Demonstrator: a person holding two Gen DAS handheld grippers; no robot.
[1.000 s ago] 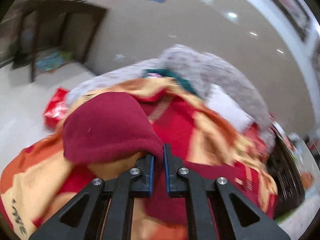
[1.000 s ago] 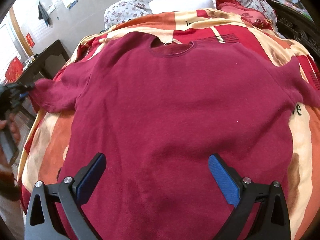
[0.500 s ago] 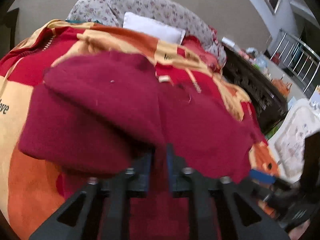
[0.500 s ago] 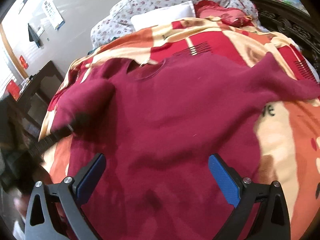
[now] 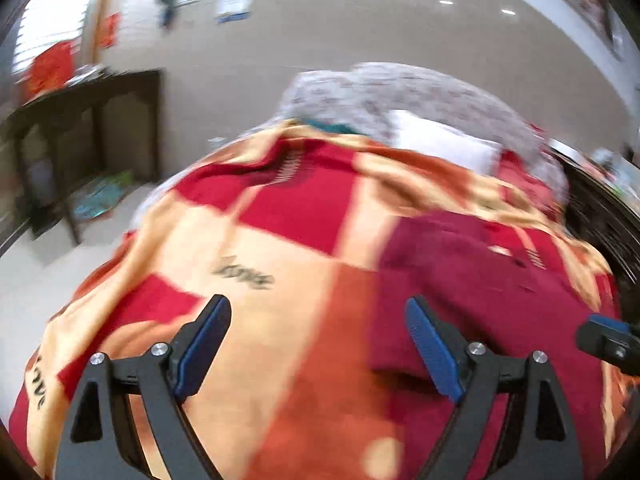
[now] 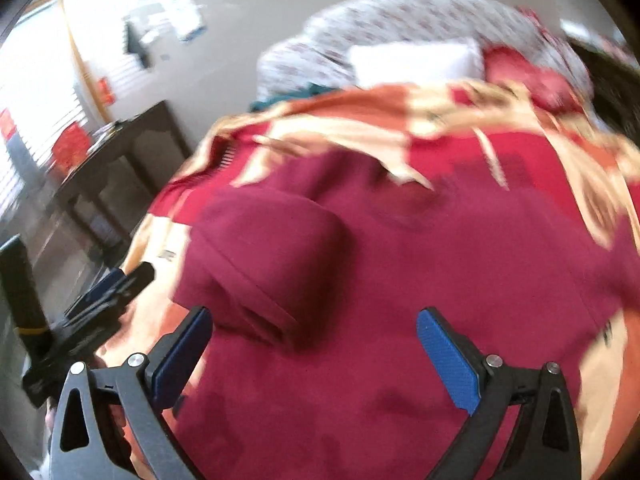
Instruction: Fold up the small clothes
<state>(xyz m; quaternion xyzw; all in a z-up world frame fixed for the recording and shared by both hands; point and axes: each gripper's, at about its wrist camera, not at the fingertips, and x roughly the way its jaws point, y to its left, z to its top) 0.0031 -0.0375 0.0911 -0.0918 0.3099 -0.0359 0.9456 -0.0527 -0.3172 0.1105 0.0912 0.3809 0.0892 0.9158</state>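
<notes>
Covering the bed, a red, orange and cream blanket (image 5: 304, 240) is seen in both wrist views, and every other place is given from it. Across its middle a maroon sweatshirt (image 6: 460, 280) is spread flat, neck opening toward the far end. One sleeve (image 6: 264, 256) is laid folded inward over the sweatshirt's chest, on the side toward the dark wooden table (image 6: 120, 152), which stands on the floor beside the blanket. At the blanket's far end a floral-patterned quilt (image 5: 420, 92) is heaped, and a white pillow (image 6: 412, 60) is propped against it.

The left gripper (image 5: 318, 344) is held over bare blanket just beside the sweatshirt's edge; its jaws have just been opening and now stand wide, with nothing between the blue pads (image 5: 204, 344). The same gripper is caught in the right wrist view near the blanket's table-side edge (image 6: 112, 288). The right gripper (image 6: 312, 356) is held above the sweatshirt's lower part, jaws spread wide, no cloth pinched between them. Both views are blurred.
</notes>
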